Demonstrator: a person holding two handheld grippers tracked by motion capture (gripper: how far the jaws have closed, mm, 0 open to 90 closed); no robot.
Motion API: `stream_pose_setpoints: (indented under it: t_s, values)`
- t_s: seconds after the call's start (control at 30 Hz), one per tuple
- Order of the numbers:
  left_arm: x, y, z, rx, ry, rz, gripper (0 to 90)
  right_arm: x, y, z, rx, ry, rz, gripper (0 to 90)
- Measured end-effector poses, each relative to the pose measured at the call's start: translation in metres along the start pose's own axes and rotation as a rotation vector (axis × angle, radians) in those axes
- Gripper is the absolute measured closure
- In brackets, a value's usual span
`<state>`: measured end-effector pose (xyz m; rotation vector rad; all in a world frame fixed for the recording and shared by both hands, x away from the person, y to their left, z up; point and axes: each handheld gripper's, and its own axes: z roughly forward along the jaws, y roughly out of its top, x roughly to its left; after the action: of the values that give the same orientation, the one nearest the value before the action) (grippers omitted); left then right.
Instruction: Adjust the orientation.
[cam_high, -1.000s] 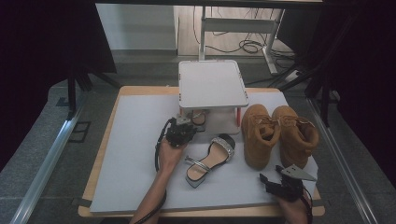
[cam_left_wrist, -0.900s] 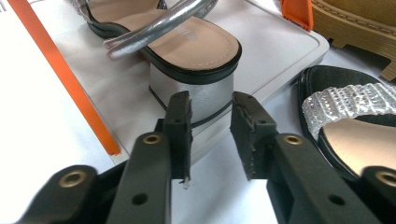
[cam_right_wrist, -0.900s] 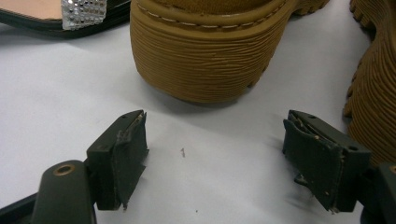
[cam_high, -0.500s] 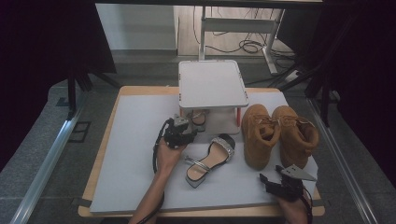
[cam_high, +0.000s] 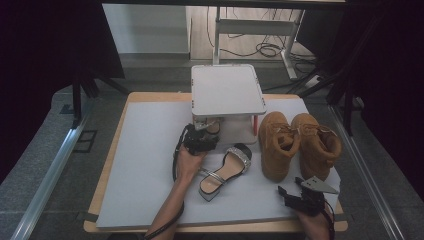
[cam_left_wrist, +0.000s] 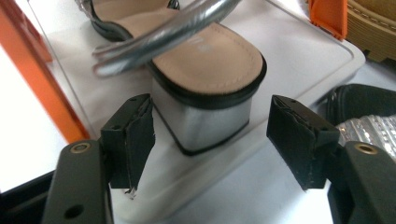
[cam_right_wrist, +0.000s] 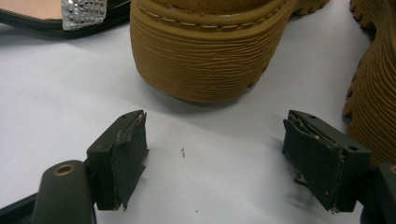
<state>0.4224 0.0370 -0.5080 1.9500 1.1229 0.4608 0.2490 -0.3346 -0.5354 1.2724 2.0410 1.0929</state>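
Now that the left claw (cam_left_wrist: 212, 140) has just opened wide off the sandal's heel (cam_left_wrist: 205, 114), that sandal rests released on the rack's lower shelf (cam_left_wrist: 299, 51) near the table's far edge, seemingly placed.

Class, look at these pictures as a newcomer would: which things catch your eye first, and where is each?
First, the pair of tan boots standing side by side at the right of the white table. Next, the small white rack at the table's far middle, with a silver sandal on its lower shelf, its block heel between the open left tongs, whose jaws have just been opening. A second silver sandal lies on the table near the boots.
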Motion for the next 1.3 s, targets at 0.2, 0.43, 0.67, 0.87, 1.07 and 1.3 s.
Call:
stream_pose_setpoints:
  t_s: [0.2,0.43,0.67,0.87,1.07,1.3]
  values:
    - [-0.001,0.004,0.007,0.002,0.017,-0.016,29.3,0.000,0.000,0.000,0.000,0.000,0.000,21.6]
    - [-0.004,0.009,0.015,0.024,0.085,0.000,28.2,0.000,0.000,0.000,0.000,0.000,0.000,21.6]
    - [-0.007,0.009,0.019,0.047,0.063,-0.024,33.5,0.000,0.000,0.000,0.000,0.001,0.000,21.6]
    - [-0.003,0.007,0.014,0.046,0.097,-0.076,36.6,0.000,0.000,0.000,0.000,0.001,-0.001,21.6]
    - [0.002,0.005,0.012,0.045,0.084,-0.101,39.0,0.000,0.000,0.000,0.000,0.000,0.000,21.6]
    - [0.003,0.005,0.010,0.002,0.108,-0.090,37.8,0.000,0.000,0.000,0.000,0.000,-0.001,21.5]
